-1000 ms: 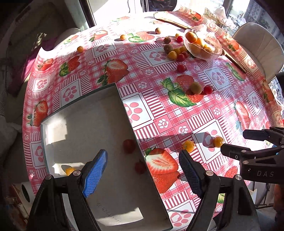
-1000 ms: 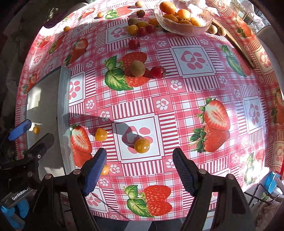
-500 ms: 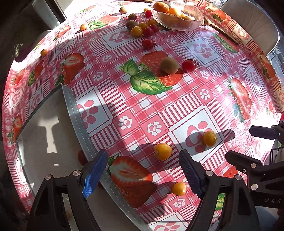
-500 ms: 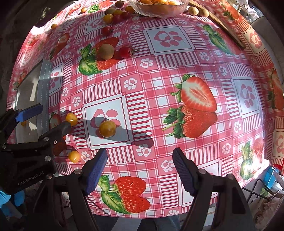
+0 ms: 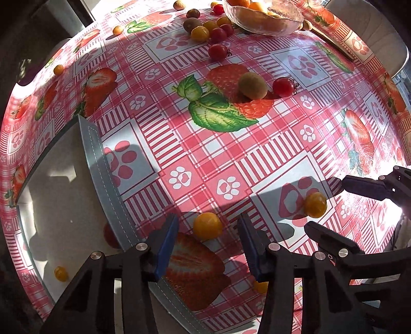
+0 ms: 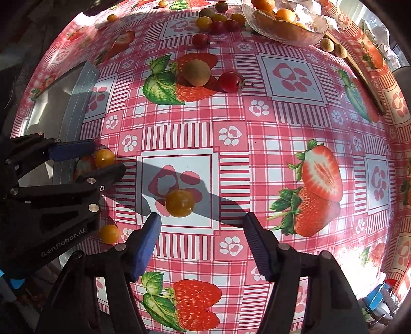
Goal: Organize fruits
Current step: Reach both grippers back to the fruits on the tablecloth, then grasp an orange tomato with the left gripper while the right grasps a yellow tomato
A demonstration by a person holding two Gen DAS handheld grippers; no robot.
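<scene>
Left gripper [image 5: 208,231]: jaws spread wide, grasping nothing; a yellow tomato [image 5: 207,225] sits on the cloth between the blue pads [image 5: 167,248], touching neither.
Right gripper [image 6: 201,231]: jaws released and empty, tips just short of a second yellow tomato [image 6: 179,203] resting on a paw-print square.
Grey tray [image 5: 102,169]: landmark at the left; the first tomato lies just beside its stitched right edge, the second farther right of it.
Inside the tray: one small yellow fruit [image 5: 61,273] near the closest corner; a red one [image 5: 110,235] against the right wall.
Mid-table: kiwi [image 5: 253,85] and red cherry tomato [image 5: 283,87], well beyond the tray on a printed strawberry.
Far end: glass bowl [image 5: 264,19] of oranges, a cluster of loose tomatoes [image 5: 210,30] just to its tray side.
</scene>
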